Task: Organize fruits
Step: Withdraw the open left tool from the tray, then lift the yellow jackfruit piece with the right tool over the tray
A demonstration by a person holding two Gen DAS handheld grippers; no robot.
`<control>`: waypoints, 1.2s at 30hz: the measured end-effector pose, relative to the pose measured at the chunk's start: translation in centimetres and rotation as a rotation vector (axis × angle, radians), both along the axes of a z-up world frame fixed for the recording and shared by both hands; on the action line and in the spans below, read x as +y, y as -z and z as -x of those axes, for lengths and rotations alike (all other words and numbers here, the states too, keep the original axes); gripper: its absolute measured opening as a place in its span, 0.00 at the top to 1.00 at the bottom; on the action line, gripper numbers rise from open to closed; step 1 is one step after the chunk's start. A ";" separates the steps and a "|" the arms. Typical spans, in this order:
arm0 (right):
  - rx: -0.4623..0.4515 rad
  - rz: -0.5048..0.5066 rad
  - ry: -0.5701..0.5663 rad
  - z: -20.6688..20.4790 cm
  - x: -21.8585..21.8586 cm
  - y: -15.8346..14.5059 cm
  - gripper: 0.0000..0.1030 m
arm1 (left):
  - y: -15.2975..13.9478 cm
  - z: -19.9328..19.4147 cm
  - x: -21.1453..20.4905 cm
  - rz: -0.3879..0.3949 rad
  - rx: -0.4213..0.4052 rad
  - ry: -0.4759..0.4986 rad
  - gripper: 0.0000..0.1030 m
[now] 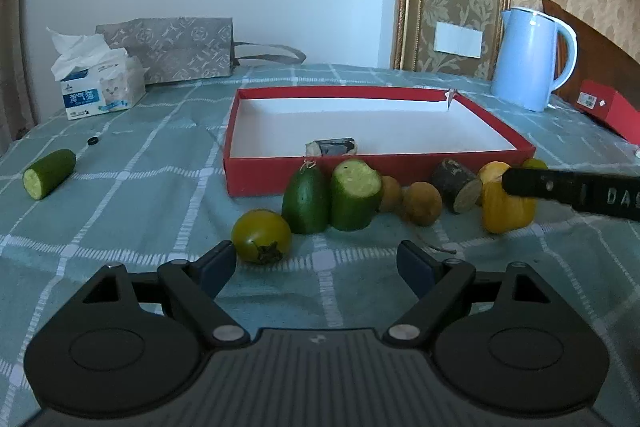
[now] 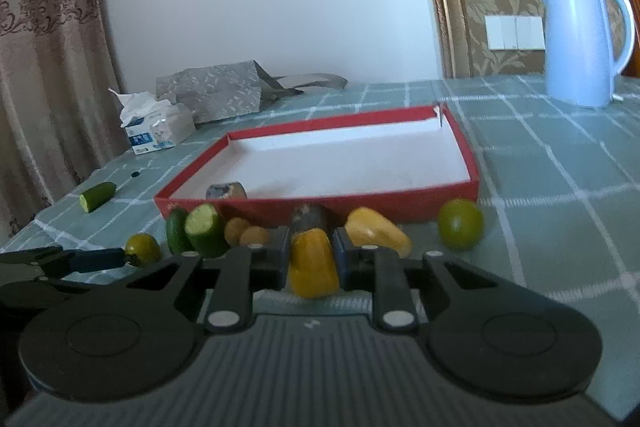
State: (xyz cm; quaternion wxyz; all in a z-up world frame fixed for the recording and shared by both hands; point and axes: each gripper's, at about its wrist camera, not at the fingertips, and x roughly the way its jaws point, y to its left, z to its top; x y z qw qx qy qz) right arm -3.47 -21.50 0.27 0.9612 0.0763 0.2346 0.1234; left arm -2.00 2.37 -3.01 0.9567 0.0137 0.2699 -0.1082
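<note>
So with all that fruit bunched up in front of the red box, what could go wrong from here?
1. The right gripper is shut on a yellow piece whose neighbours crowd it; lifting may knock the dark piece or roll the brown fruits.
2. The left gripper is open beside a round green fruit; a nudge could send it rolling.
3. The box wall stands just behind; a low carry might catch it.

Right tool (image 1: 576, 193): cut off by left-wrist view's right edge. Red carton (image 1: 606, 107): clipped likewise. Dark object in red box (image 1: 332, 147): identity unclear, partly behind front wall. Yellow fruit (image 2: 313, 263): blurred, flanks covered by pads. Tissue pack (image 1: 98, 87): print too small.
</note>
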 end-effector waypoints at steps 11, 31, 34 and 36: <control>-0.008 0.068 0.004 -0.6 0.6 -0.3 0.82 | 0.0 -0.2 -0.4 -0.033 0.005 0.001 0.14; 0.085 0.130 0.020 -1.3 1.2 1.1 0.56 | 0.3 -0.4 -0.8 -0.060 0.023 0.008 0.09; 0.130 0.116 0.040 -2.2 1.1 1.7 0.52 | 0.3 -0.4 -0.8 -0.060 0.026 0.010 0.08; 0.118 0.098 0.041 -2.3 0.8 1.7 0.65 | 0.3 -0.5 -0.8 -0.056 0.026 0.011 0.08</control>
